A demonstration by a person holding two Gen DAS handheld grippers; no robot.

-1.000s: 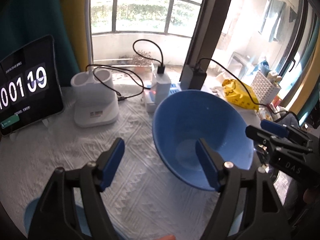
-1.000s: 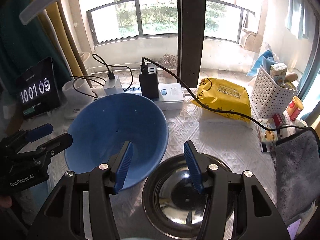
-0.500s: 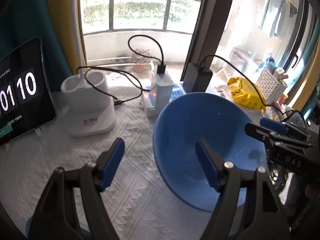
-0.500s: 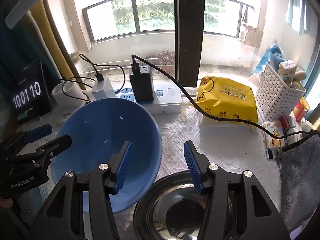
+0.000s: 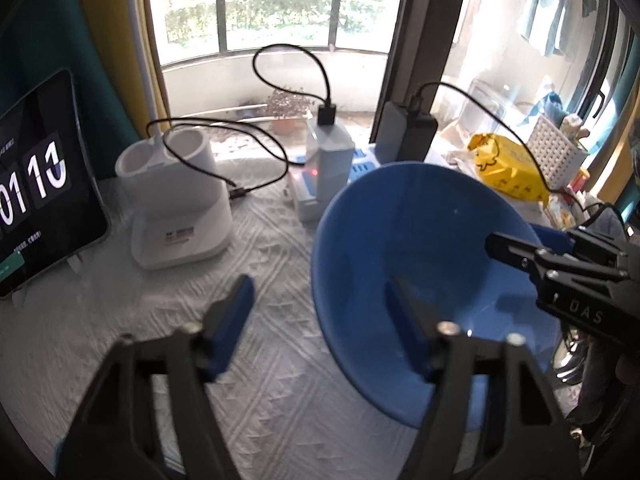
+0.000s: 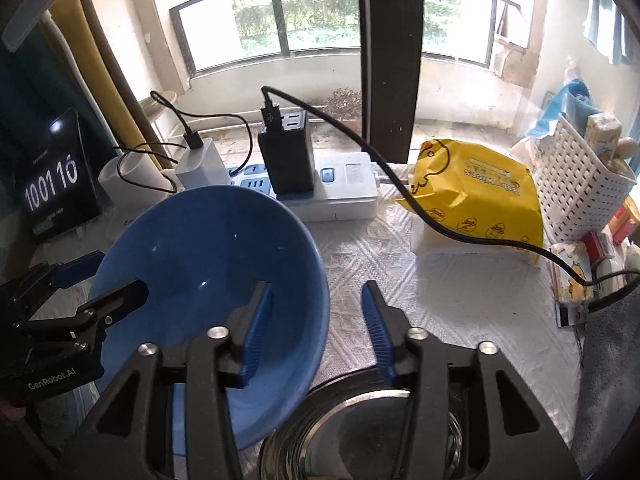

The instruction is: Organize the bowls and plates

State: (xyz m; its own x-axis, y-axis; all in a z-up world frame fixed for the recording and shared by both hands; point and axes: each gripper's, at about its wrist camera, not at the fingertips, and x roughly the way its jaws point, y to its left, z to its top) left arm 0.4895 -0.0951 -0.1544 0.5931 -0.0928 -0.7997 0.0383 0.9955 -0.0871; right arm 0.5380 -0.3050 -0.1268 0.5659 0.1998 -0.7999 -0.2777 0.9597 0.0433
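A large blue bowl (image 5: 416,248) is tilted above the white tablecloth; it also shows in the right wrist view (image 6: 200,264). My left gripper (image 5: 324,320) is open, its jaws straddling the bowl's left rim without closing on it. My right gripper (image 6: 316,320) is open, its jaws straddling the bowl's right rim. What supports the bowl I cannot tell. A steel bowl (image 6: 360,432) sits under the right gripper. Part of a light blue dish (image 5: 168,460) shows at the bottom left.
At the back stand a tablet clock (image 5: 36,200), a white holder (image 5: 176,208), a power strip with chargers and cables (image 6: 320,188), a yellow wipes pack (image 6: 476,196) and a white basket (image 6: 580,192). A grey towel (image 6: 608,380) lies at the right.
The blue bowl has risen and tilted further, and both grippers have moved with it. The steel bowl has slid lower in the right wrist view.
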